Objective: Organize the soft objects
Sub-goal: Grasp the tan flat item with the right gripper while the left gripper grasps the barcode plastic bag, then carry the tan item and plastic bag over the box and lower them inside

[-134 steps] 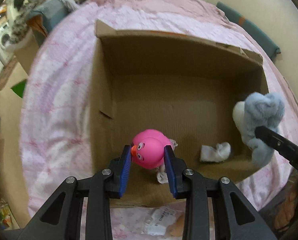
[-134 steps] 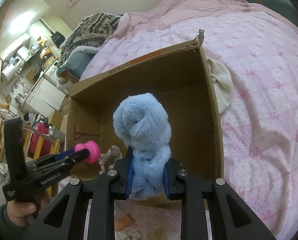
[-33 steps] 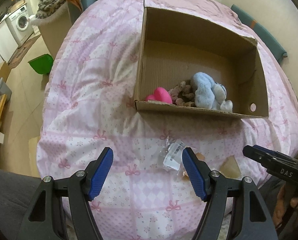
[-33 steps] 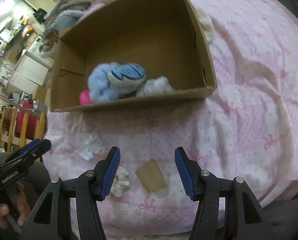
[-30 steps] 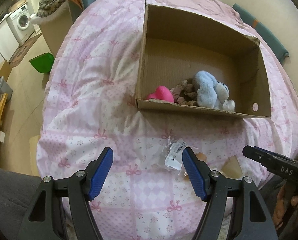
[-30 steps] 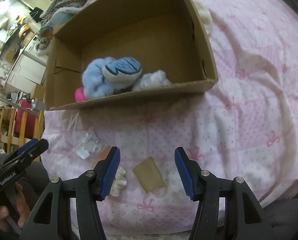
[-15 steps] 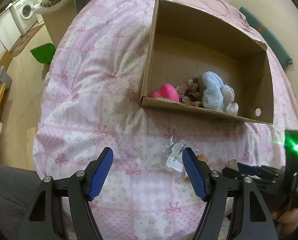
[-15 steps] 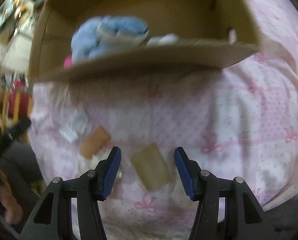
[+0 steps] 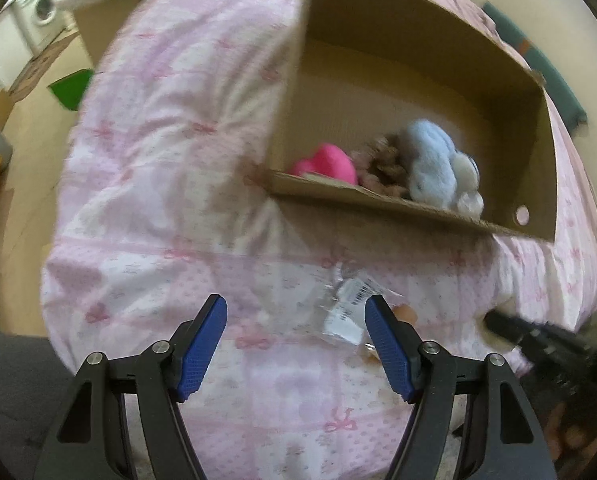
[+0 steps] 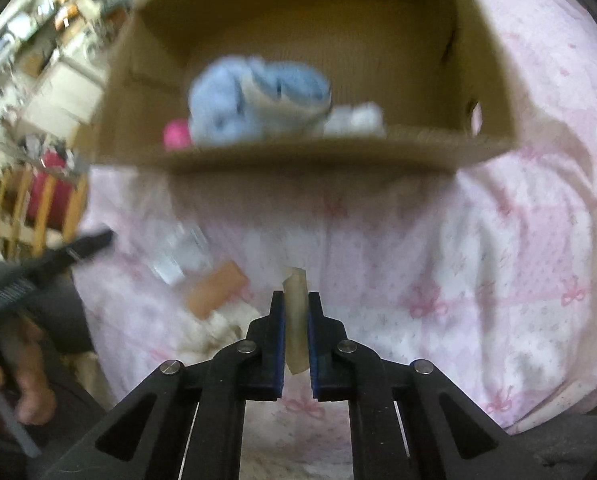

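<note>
R hand-held gripper (image 10: 296, 312) is pinching a tan soft piece (image 10: 295, 304) btwn its blue pads; jaws are sitting nearly together w/ the piece standing upright in the slot, its top edge poking out past the fingertips. It's over the near edge of the bed (image 10: 478, 280), in front of the cardboard box (image 10: 298, 156).

L hand-held gripper (image 9: 294, 340) is hanging wide open, nothing btwn the pads, pointing down at the pink quilt near the bed's near edge. A clear plastic packet w/ a white label (image 9: 348, 312) is lying on the quilt just inside its R finger, not touching as far as can be told. An orange-tan soft piece (image 10: 218, 290) is lying next to the packet, partly hiding behind that finger in the L wrist view; a whitish fluffy thing (image 10: 222, 324) is sitting just under it toward the bed's edge. Blur makes it hard to say more.

Box is sitting further up the bed, open side up. Inside, along its near wall: 1 pink toy (image 9: 326, 162) at the L end, 1 brown knotted plush (image 9: 382, 168) beside it, 1 light blue plush (image 9: 430, 164), then 1 small white fluffy piece (image 9: 468, 200) toward the R end.

Count outside the box: 1 packet, 2 tan/orange pieces (1 gripped), 1 whitish item. Grippers: 2.
</note>
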Demonstrator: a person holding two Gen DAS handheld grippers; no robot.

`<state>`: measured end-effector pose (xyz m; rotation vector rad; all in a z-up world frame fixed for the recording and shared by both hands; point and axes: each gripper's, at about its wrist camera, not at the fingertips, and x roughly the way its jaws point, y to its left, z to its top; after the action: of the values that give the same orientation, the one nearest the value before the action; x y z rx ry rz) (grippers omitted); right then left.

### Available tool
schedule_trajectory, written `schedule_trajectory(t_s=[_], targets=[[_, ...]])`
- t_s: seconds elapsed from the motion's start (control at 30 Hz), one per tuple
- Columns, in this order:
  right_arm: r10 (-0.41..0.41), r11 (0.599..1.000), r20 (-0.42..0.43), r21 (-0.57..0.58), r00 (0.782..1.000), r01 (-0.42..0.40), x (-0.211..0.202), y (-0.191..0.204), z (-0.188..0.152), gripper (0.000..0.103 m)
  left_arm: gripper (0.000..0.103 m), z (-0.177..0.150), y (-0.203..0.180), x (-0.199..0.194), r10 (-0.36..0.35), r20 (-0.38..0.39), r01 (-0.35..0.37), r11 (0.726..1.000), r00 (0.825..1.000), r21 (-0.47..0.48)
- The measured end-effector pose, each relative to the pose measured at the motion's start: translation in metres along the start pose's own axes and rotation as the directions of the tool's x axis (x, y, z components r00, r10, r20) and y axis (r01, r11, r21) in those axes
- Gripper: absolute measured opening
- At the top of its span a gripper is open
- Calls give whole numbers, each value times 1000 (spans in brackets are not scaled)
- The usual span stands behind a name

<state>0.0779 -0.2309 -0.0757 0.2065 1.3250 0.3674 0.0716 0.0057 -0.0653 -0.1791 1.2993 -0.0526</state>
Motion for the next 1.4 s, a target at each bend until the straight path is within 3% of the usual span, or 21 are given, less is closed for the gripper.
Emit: schedule_trajectory(t_s=[0.2,0.3,0.43,0.53,0.6,0.67,0.7,0.73,0.9,1.13,1.4], targets=[[27,998,38,57,999,-29,-12,-14,2,11,69,0,-27,29,-34,-82,41,995,996,89],[27,998,45,56,999,-29,-17,-17,2,11,69,-2,-41,39,9,-80,4,988,997,153],[30,998,42,48,999,-32,-15,-16,1,11,68,-1,-45,50,23,-87,-8,986,996,167],[28,998,44,46,999,-30,-12,-13,2,11,60,0,-45,57,11,-106,5,989,994,151],[28,998,41,50,999,-30,-11,-13,2,11,47,2,-41,62,-15,-124,31,992,992,120],[33,998,37,53,999,-35,-10,-13,3,11,44,4,-35,67,-30,-132,44,994,991,102],[33,998,38,52,999,-35,-10,-13,3,11,35,4,-34,67,-34,-129,48,993,991,106],[34,998,39,52,999,-36,-11,-13,3,11,35,4,-34,68,-37,-132,52,992,991,114],[33,998,38,49,999,-35,-9,-12,3,11,30,2,-36,63,-13,-100,27,989,995,145],[31,998,47,46,998,-33,-10,-12,2,11,24,2,-16,46,27,-32,-24,997,999,79],[21,999,50,29,999,-22,-10,-8,0,11,23,-2,1,27,70,9,-71,995,998,66]])
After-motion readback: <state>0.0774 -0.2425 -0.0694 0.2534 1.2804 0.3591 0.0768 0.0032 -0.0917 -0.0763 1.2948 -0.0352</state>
